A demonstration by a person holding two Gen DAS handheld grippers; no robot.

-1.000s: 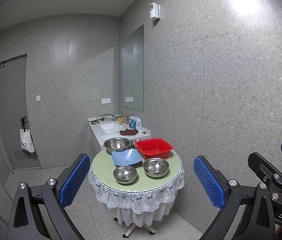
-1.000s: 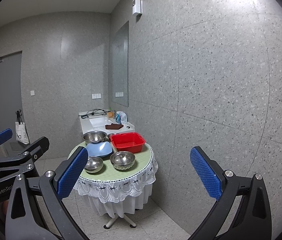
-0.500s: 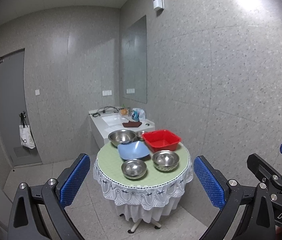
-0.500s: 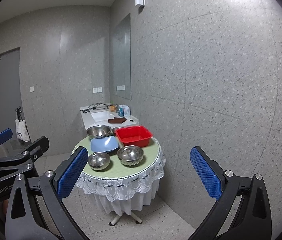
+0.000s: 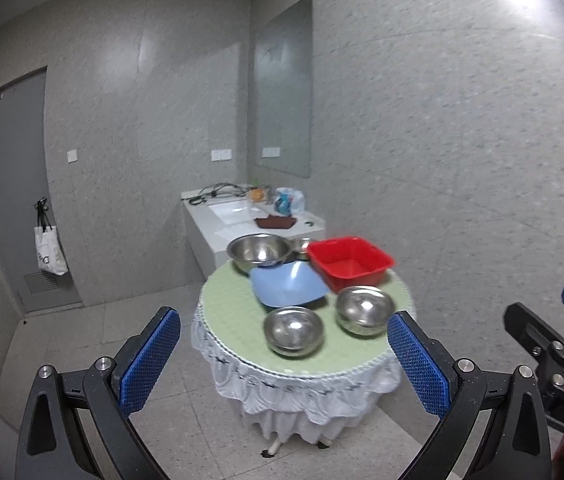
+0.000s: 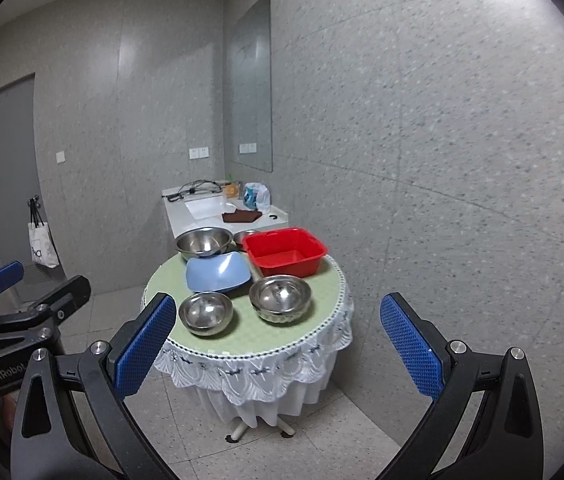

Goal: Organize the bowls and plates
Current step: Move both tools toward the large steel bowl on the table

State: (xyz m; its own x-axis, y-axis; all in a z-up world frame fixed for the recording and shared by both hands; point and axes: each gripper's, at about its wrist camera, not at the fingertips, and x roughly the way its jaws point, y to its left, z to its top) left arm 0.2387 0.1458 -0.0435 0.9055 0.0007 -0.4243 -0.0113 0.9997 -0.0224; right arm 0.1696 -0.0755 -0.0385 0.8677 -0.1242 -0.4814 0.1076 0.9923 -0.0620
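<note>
A small round table (image 5: 233,312) (image 6: 249,336) with a green top and white lace skirt carries the dishes. On it stand a red square basin (image 5: 350,264) (image 6: 284,252), a tilted blue square plate (image 5: 288,286) (image 6: 217,274), a large steel bowl (image 5: 257,250) (image 6: 203,241), a smaller steel bowl (image 5: 301,245) behind it, and two steel bowls at the front (image 5: 294,330) (image 5: 365,310) (image 6: 205,313) (image 6: 279,298). My left gripper (image 5: 284,364) and right gripper (image 6: 277,338) are both open and empty, held in the air short of the table.
Behind the table a white sink counter (image 5: 225,216) holds cables, a brown cloth and a bag. A grey speckled wall runs close along the table's right side. A grey door (image 5: 13,184) with a hanging tote bag (image 5: 49,250) is at far left.
Both grippers have come closer to the table, which looks larger and sits lower in each view. Neither gripper's jaws have changed.
</note>
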